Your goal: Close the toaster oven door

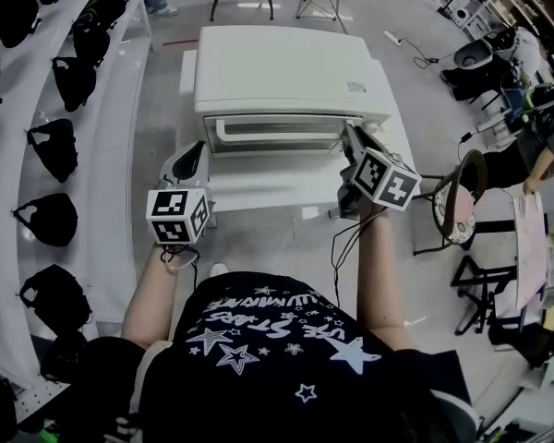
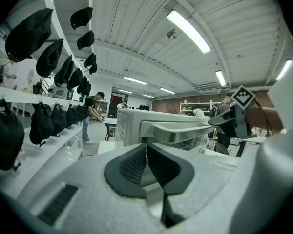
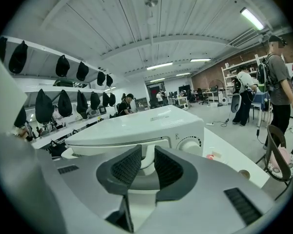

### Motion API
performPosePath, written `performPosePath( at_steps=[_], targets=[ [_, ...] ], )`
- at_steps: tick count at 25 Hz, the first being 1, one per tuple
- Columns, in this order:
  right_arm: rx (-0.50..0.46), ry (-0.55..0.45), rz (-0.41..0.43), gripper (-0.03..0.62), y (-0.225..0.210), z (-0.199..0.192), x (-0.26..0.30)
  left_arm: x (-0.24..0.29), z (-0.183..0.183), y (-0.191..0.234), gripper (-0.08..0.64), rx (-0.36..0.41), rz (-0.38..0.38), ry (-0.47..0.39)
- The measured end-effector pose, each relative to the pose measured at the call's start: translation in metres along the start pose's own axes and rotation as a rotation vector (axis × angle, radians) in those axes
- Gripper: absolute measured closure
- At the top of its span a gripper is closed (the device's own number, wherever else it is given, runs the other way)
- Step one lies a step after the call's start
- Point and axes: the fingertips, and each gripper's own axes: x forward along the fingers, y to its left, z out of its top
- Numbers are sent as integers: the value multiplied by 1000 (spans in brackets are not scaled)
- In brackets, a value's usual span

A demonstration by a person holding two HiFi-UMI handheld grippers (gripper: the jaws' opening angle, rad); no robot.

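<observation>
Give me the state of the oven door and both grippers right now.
toaster oven door: raised against the oven front, looks closed; a full seal can't be confirmed.
left gripper: jaws together, nothing between them.
right gripper: jaws apart, straddling the right end of the door handle; can't tell whether the pads press on it.

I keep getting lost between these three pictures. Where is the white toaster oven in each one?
Head view: the toaster oven is at top centre, seen from above.
Left gripper view: centre, just beyond the jaws, seen low from its front left corner.
Right gripper view: centre, a wide white box, with its door handle running in between the jaws.
Shared landmark: the dark bags on white shelves, at the left in every view.
</observation>
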Motion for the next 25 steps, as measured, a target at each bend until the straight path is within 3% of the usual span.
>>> performPosePath(
  at_steps=[18, 25],
  targets=[
    [25, -27, 14, 503, -2, 3, 3, 0, -2, -9, 537, -10, -3, 5],
    [-6, -25, 15, 494, -2, 6, 0, -9, 4, -20, 537, 2, 18, 0]
  ],
)
